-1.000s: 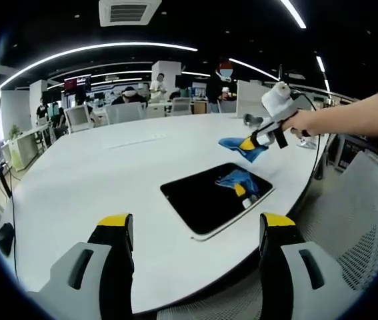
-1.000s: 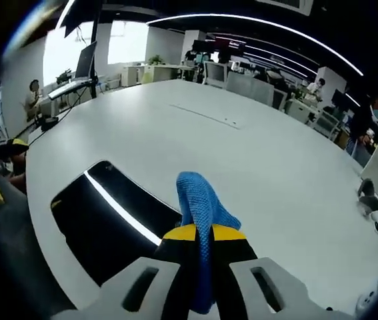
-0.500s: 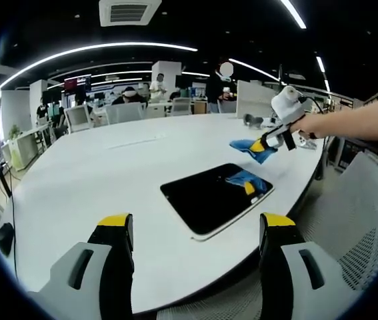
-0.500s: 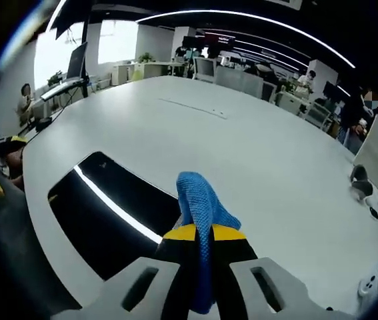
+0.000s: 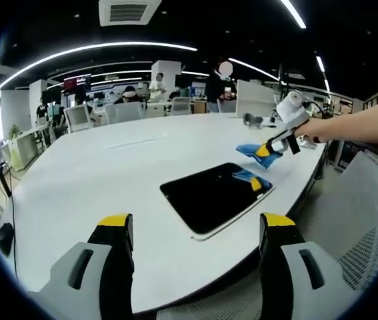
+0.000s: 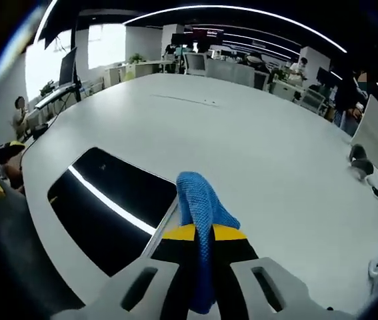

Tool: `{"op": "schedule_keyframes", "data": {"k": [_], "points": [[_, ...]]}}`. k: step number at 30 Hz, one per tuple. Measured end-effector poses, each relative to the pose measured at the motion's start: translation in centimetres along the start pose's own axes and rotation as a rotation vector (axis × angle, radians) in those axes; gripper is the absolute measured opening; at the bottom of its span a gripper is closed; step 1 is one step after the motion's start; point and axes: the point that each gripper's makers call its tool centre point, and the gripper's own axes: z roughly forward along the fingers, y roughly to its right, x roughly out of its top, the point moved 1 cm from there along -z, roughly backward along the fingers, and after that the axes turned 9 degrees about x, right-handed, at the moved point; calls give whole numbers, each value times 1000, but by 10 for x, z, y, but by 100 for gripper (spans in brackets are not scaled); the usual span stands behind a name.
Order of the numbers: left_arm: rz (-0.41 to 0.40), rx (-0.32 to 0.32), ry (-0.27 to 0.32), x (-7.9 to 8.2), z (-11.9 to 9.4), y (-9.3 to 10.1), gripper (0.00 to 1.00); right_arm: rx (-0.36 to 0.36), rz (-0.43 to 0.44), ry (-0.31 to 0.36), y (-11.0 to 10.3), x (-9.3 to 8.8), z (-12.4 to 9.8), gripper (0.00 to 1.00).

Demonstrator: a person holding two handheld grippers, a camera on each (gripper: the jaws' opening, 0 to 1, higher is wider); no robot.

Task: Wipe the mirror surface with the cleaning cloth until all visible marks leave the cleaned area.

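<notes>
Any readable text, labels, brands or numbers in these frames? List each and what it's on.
None can be read.
Red wall screen at the back of the office: lit, but its content is too small and blurred.
Mirror, blue cloth, white table, left gripper and right gripper: no visible markings.

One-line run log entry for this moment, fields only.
right gripper: shut on blue cloth, above table past mirror edge | left gripper: open, holding nothing | cloth off mirror
</notes>
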Motion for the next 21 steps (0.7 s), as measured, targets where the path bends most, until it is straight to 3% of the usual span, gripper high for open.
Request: {"op": "schedule_keyframes", "data": {"k": [11,21], "points": [[1,-1,0,0,-1,0,75,16,60,-19,-2,-12,0,3],[-2,3,8,1,-1,-1,75,12,89,40,-3,3,-16,13]]}}
